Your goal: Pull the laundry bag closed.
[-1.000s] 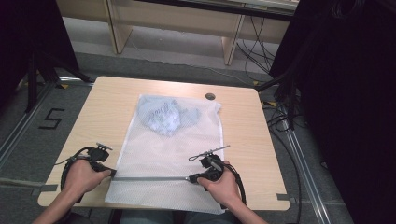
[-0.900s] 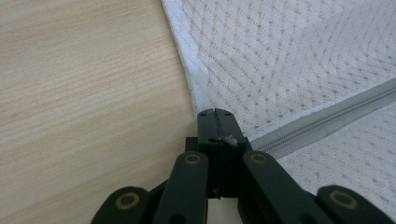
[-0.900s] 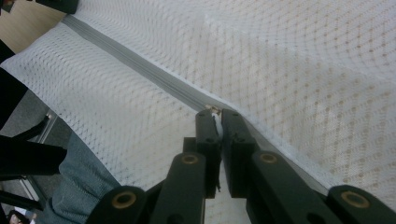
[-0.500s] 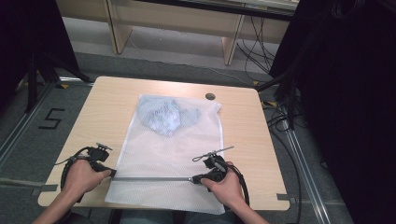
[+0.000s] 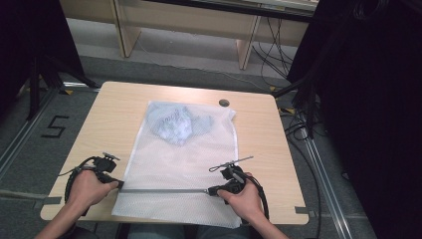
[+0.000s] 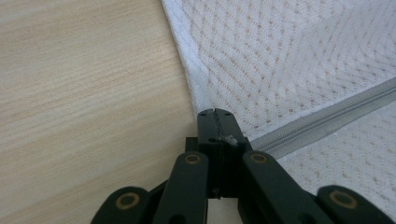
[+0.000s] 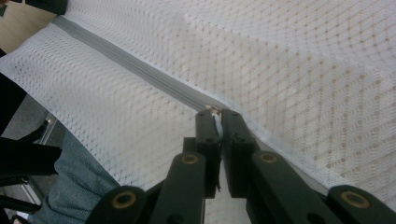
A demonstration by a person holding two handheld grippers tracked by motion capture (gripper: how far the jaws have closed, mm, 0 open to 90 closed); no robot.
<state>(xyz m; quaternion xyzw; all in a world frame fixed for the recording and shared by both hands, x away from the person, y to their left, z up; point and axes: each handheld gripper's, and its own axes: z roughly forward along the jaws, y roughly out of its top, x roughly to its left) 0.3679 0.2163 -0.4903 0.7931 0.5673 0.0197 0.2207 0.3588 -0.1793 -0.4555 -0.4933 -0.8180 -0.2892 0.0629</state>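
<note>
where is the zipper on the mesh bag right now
In the high view the grey zipper runs across the near end of the white mesh bag, stretched between the left gripper and the right gripper.

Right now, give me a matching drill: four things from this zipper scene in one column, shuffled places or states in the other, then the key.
1. left gripper
2. right gripper
3. bluish crumpled cloth
4. small dark round disc

A. on bare wood beyond the white mesh bag
B. shut at the grey zipper end by the bag's side hem
C. inside the bag, far end
D. shut on the zipper pull

Pairs: 1-B, 2-D, 3-C, 4-A
</note>
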